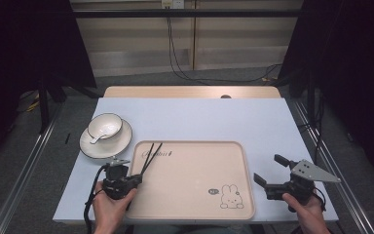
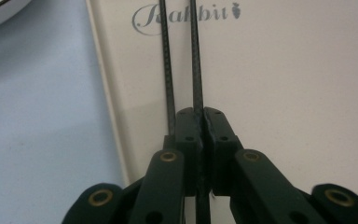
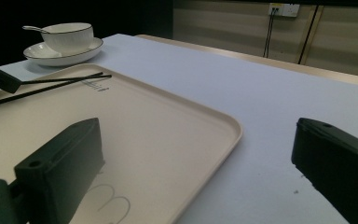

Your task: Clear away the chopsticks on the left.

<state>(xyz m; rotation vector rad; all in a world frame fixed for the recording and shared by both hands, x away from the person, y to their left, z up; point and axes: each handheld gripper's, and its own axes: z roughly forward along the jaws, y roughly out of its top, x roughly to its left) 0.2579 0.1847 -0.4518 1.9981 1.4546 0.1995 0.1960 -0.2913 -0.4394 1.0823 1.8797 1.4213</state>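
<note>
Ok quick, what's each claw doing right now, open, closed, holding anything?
Left claw: closed on the chopsticks, over the tray.
Right claw: open, holding nothing, at the tray's right edge.

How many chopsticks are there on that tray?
2. Both chopsticks lie at the tray's near-left corner, tips by the printed word; the left gripper pinches one, the other sits just beside it.
</note>
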